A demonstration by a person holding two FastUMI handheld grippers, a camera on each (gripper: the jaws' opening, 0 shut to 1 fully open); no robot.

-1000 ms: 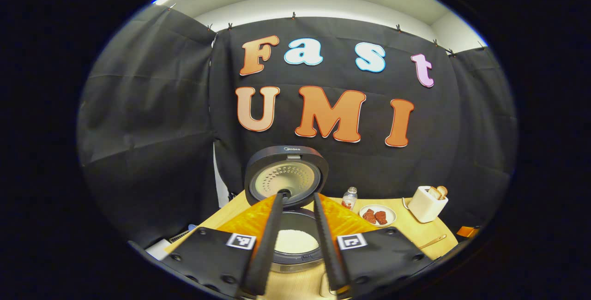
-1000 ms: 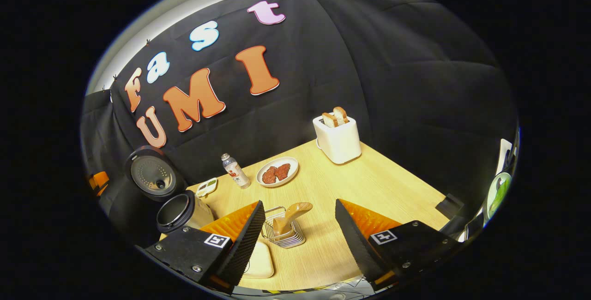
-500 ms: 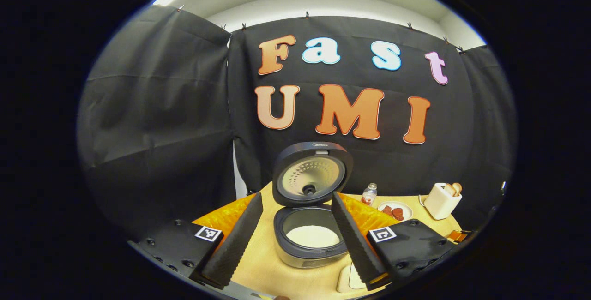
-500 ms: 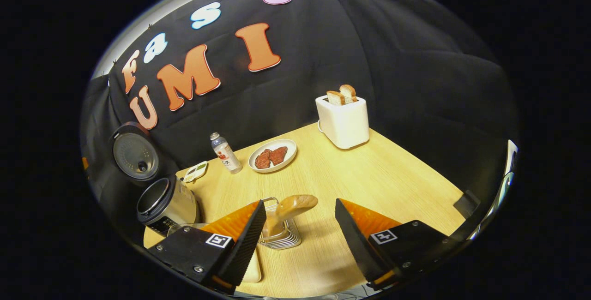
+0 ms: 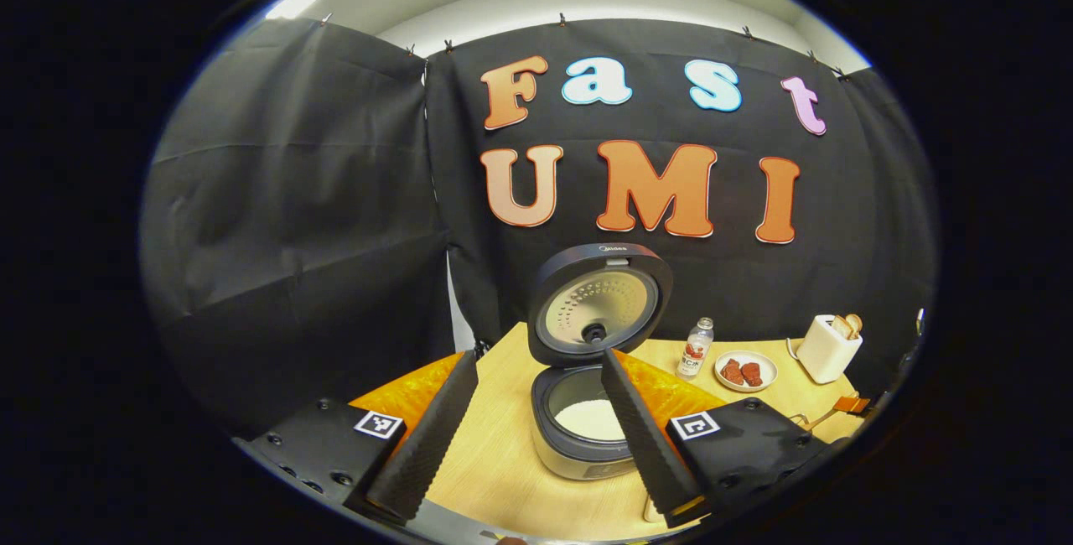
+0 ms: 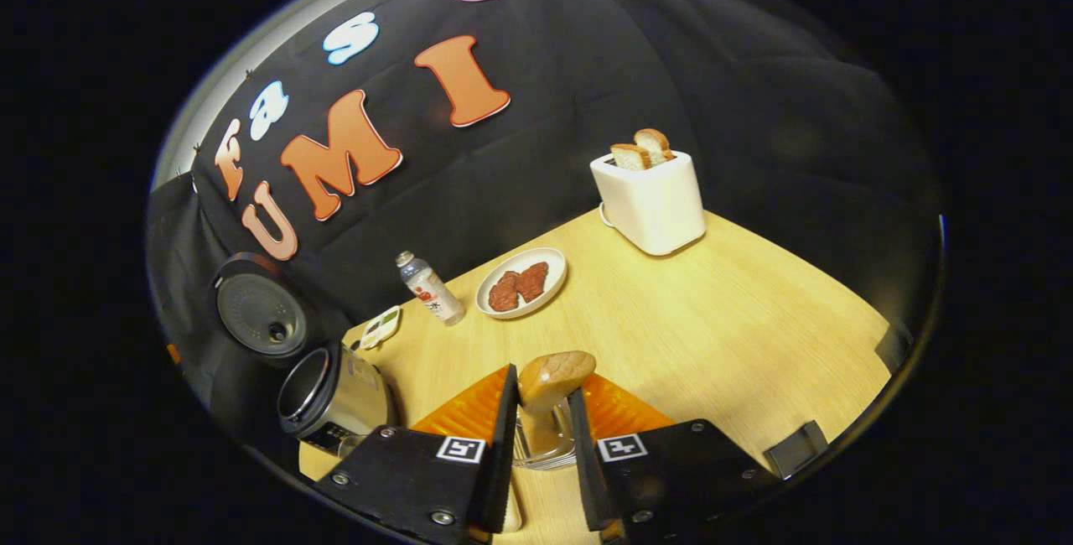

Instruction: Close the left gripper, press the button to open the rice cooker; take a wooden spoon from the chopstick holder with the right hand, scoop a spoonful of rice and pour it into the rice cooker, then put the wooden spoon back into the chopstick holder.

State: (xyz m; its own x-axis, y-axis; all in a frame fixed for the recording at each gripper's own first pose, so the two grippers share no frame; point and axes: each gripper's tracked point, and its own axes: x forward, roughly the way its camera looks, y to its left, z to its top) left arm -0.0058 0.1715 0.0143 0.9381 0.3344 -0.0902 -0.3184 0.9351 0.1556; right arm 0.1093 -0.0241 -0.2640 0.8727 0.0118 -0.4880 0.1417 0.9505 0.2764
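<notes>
We are holding the left gripper with jaws spread wide, low in the frame, before the cooker, which is standing lid-up with rice inside. At the bottom centre of the right gripper view, our right gripper is closing its jaws around the spoon standing in the holder on the worktop.

The right tool's fingers are covering most of the wooden spoon handle and the chopstick holder, and the left tool's finger is blocking part of the rice cooker.
</notes>
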